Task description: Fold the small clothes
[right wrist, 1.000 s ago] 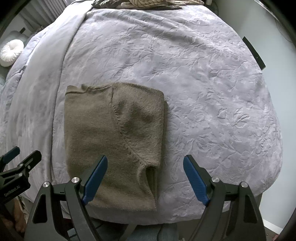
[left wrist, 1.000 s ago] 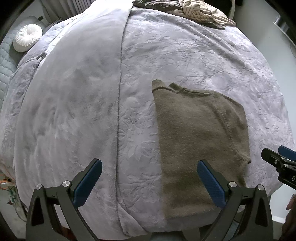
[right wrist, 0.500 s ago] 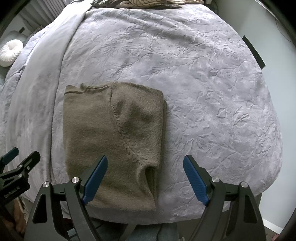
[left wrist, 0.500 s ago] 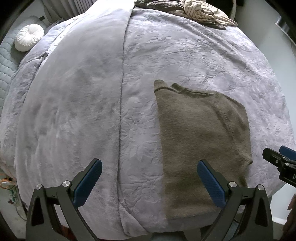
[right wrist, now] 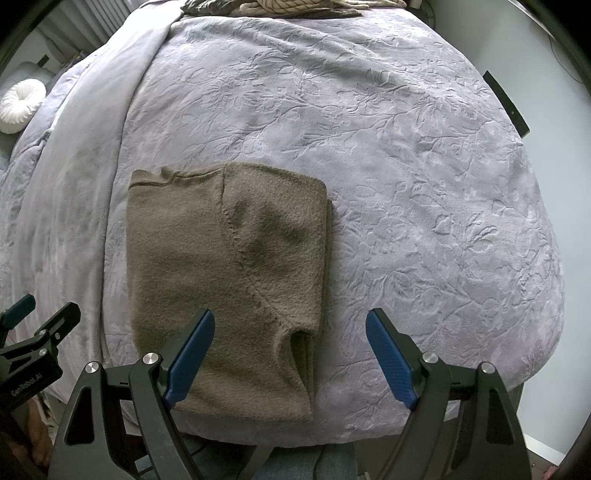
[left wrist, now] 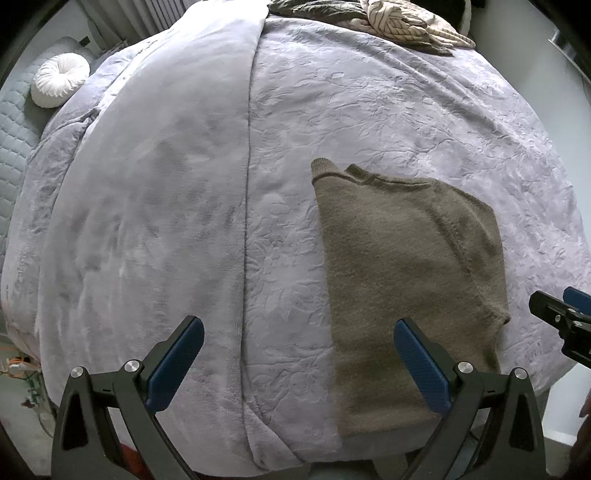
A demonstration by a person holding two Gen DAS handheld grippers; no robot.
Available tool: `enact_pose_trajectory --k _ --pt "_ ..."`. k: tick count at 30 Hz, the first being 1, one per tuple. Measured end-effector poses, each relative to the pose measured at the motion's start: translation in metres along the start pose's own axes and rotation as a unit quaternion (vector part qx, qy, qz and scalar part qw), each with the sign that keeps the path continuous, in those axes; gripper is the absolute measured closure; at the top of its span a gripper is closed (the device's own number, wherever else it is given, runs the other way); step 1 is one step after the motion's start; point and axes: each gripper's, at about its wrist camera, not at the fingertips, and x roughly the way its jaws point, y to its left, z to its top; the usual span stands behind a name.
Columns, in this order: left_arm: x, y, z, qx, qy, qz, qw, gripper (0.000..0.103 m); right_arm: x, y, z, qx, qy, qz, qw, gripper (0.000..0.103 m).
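Observation:
An olive-brown knit sweater lies folded in a rectangle on the lilac bedspread near the bed's front edge; it also shows in the right wrist view, with a sleeve folded over its right half. My left gripper is open and empty, held above the front edge, left of the sweater. My right gripper is open and empty, held above the sweater's lower right corner. Each gripper shows at the edge of the other's view.
The bedspread covers the bed, with a smooth plush blanket on its left side. A pile of other clothes lies at the far edge. A round white cushion sits far left. A wall is on the right.
Both grippers have shifted slightly; the sweater sits a little lower right in the left view. Both stay open, and the sweater has not moved on the bed.

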Motion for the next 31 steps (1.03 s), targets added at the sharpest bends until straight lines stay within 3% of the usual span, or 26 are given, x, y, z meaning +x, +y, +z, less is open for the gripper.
enact_pose_trajectory --k 31 --pt "-0.0041 0.0030 -0.0037 0.008 -0.007 -0.004 0.9999 0.000 0.0000 0.0013 -0.0039 0.000 0.001 -0.001 1.000 0.017"
